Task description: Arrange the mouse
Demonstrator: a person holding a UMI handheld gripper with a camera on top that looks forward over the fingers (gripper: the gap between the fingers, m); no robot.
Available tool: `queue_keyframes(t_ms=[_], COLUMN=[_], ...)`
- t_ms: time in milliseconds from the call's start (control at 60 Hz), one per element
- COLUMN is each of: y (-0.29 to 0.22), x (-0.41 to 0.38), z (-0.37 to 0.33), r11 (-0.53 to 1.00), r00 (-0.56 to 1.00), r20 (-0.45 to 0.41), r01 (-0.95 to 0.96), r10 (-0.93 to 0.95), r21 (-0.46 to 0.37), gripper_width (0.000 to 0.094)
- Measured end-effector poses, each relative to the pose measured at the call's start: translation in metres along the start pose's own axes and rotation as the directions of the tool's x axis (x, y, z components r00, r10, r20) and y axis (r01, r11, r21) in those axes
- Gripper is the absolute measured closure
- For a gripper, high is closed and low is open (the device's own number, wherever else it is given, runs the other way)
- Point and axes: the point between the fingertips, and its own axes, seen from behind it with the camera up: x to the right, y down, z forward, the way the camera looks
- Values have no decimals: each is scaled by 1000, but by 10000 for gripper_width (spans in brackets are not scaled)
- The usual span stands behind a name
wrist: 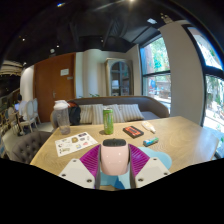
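A pale pink-white computer mouse [114, 157] with a dark front edge sits between my gripper's [114, 160] two fingers. The magenta pads [90, 158] press against both its sides, so the gripper is shut on it. The mouse is held above the near part of a wooden table [175, 135]. A blue patch [112, 181] shows just below the mouse between the fingers; I cannot tell what it is.
On the table beyond the fingers stand a green can [108, 120], a clear jar with a white lid [62, 115], a printed sheet [74, 144], a red and black box [133, 131], a small teal object [150, 141] and a white object [149, 126]. A sofa [120, 110] and windows lie beyond.
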Motion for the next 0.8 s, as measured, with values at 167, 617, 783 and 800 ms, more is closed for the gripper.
queue_keyframes(t_ms=[167,617,783,800], y=[41,107,106,103], x=[56,75,76,77], z=[44,59,52,50], r11=[990,945,935,939], r00=[999,997,996,996], r20=[-35,77,83,82], r01=[7,50,54,51], r10=[-12,-26,-27,-25], r21=[-143,-323,-350,-340], gripper_width=[539,482,224,150])
